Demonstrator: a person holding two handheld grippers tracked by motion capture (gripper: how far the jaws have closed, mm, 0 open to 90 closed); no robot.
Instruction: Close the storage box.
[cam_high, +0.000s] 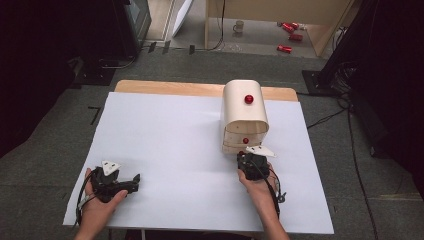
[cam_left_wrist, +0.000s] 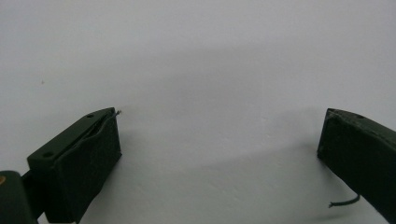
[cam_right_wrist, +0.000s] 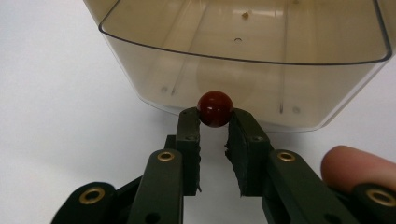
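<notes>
Small round red knob (cam_right_wrist: 215, 108) pinched tight in the right gripper (cam_right_wrist: 215, 122) jaws.
Low on the front of the cream plastic box (cam_high: 244, 117), right side of the white bench (cam_high: 165, 150); left gripper (cam_left_wrist: 219, 140) jaws wide apart, holding nothing.

The high view looks forward and down from the person's side onto the whole white table (cam_high: 165, 150). The left gripper view sits close above bare tabletop (cam_left_wrist: 196, 60) at seven o'clock. The right gripper view faces twelve o'clock, very near the drawer's red knob (cam_right_wrist: 215, 108), shared with the high view (cam_high: 245, 141).
</notes>
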